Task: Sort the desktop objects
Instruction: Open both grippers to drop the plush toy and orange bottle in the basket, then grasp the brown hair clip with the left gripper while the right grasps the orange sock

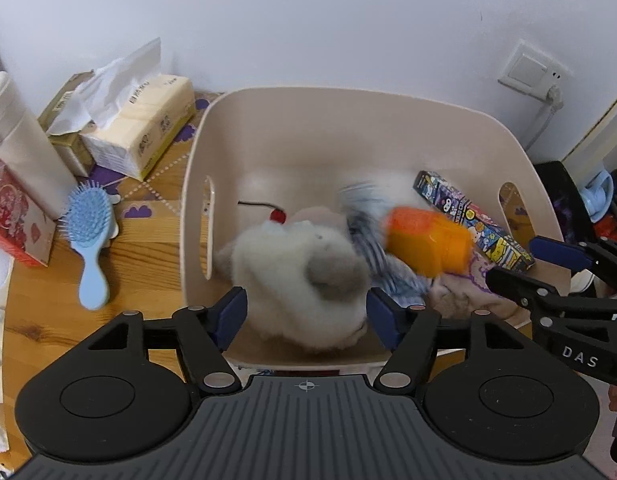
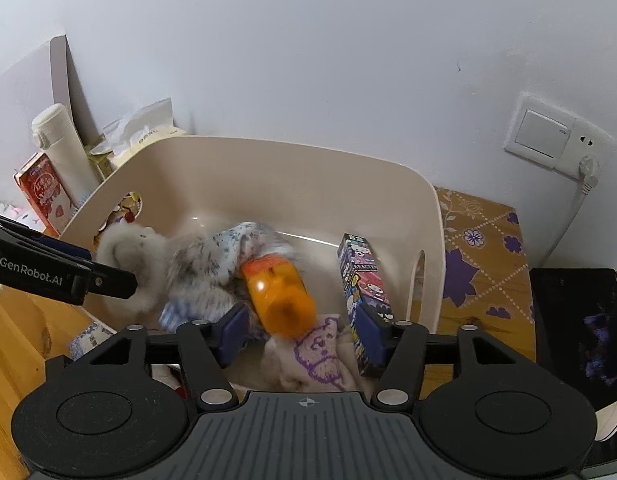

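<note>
Beige plastic fills the left wrist view: the bin (image 1: 388,128) sits against the wall, taking in the desk clutter. The left gripper (image 1: 304,316) hangs over its near edge with jaws spread and nothing pinched; the fluffy toy (image 1: 296,280) lies between them, blurred, so it looks freshly let go. An orange toy (image 1: 428,242) is blurred too, beside a striped cloth (image 1: 368,236) and a cartoon box (image 1: 474,220). A blue hairbrush (image 1: 90,236) and a tissue pack (image 1: 144,120) wait on the wooden desk (image 1: 140,264), unsorted.

Over to the right wrist view: the right gripper (image 2: 304,336) is open and empty over the bin (image 2: 268,160). The orange toy (image 2: 278,296) lies just ahead of its pads, smeared, apparently dropping onto the cloth (image 2: 228,248). The box (image 2: 360,288) leans by the right wall.
</note>
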A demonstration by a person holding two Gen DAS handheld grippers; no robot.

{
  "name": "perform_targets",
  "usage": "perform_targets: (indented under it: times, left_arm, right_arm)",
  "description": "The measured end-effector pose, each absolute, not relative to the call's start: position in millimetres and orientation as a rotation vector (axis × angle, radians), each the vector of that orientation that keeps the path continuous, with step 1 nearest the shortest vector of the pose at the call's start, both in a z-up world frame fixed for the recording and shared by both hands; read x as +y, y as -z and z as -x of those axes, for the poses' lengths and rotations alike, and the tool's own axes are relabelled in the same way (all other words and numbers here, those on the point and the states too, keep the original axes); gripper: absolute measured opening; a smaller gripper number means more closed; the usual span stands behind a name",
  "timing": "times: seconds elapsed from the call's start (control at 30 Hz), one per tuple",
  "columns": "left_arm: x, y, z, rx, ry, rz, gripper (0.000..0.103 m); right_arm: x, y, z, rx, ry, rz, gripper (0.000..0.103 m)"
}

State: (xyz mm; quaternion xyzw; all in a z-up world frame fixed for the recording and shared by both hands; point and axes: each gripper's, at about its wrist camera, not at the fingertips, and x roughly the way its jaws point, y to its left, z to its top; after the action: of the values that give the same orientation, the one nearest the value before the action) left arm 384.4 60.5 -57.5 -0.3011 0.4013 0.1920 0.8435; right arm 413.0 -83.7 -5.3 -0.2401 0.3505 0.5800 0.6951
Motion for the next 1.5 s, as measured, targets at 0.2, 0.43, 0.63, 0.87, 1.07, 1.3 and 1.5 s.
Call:
perform_targets:
  times: [0.2, 0.43, 0.63, 0.87, 1.07, 1.3, 1.5]
  left_arm:
    - [58.8, 41.1, -364.8, 0.797, -0.433, 0.624, 0.070]
    - [49.3, 25.1, -341.0, 0.769, -0.440, 0.581, 0.071]
    - [37.4, 23.3, -321.5, 0.772, -0.446, 0.565, 0.077]
    - [18.8, 36.1, -303.0, 0.815, -0.435, 0.553, 0.078]
    - [0.6, 58.0, -291.9, 0.868, -0.432, 0.556, 0.081]
    - [-16.5, 77.6, -283.3, 0.926, -0.420, 0.536, 0.081]
    - [-35.2, 80.6, -282.6, 0.923, -0.408, 0.422, 0.081]
  right_arm:
    - [-102.9, -7.0, -416.7, 0.774, -1.280, 0.484, 0.079]
    - [-130.9, -15.0, -420.7, 0.756, -1.255, 0.458, 0.089]
    - [-149.1, -15.7, -423.2, 0.768, -1.230, 0.439, 0.095]
    - [-169.9, -9.3, -416.8, 0.763, -1.234, 0.469, 0.103]
    - [-190.5, 5.7, -417.6, 0.785, -1.222, 0.518, 0.103]
    - [-214.0, 29.2, -419.2, 0.831, -1.202, 0.569, 0.103]
    - [-232.2, 43.2, -421.1, 0.880, -1.183, 0.567, 0.103]
